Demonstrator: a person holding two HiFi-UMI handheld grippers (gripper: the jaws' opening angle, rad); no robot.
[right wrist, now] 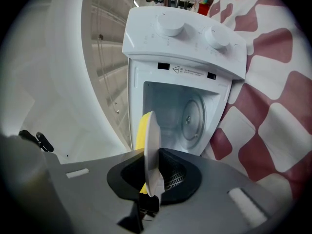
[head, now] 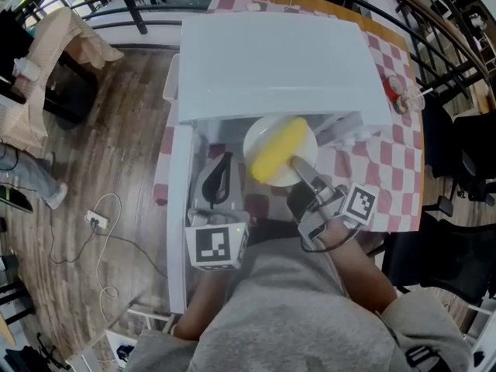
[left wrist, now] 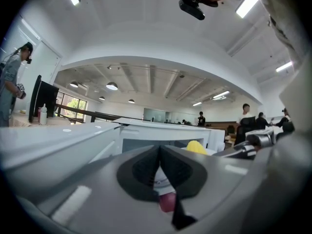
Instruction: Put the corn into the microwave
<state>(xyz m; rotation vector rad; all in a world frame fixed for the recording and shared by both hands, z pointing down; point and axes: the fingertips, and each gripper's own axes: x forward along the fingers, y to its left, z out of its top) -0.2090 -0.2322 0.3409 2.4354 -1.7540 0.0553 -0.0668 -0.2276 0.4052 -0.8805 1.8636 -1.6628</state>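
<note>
Yellow corn (head: 279, 149) lies on a white plate (head: 257, 136), held flat right at the microwave's (head: 271, 60) open mouth, not yet inside. Reaching forward and roughly level, the right gripper (head: 301, 169) has its jaws clamped on the plate's near rim. Just left of the plate, the left gripper (head: 221, 173) also points forward beside the open door (head: 178, 208), its jaws pressed together on nothing.

Yellow corn (head: 279, 149), lying aslant on a round white plate (head: 258, 139), rim pinched in the right claw (head: 295, 162), just before the open cavity. White microwave (head: 271, 60) on the checked table (head: 387, 169), door swung wide, two knobs.
</note>
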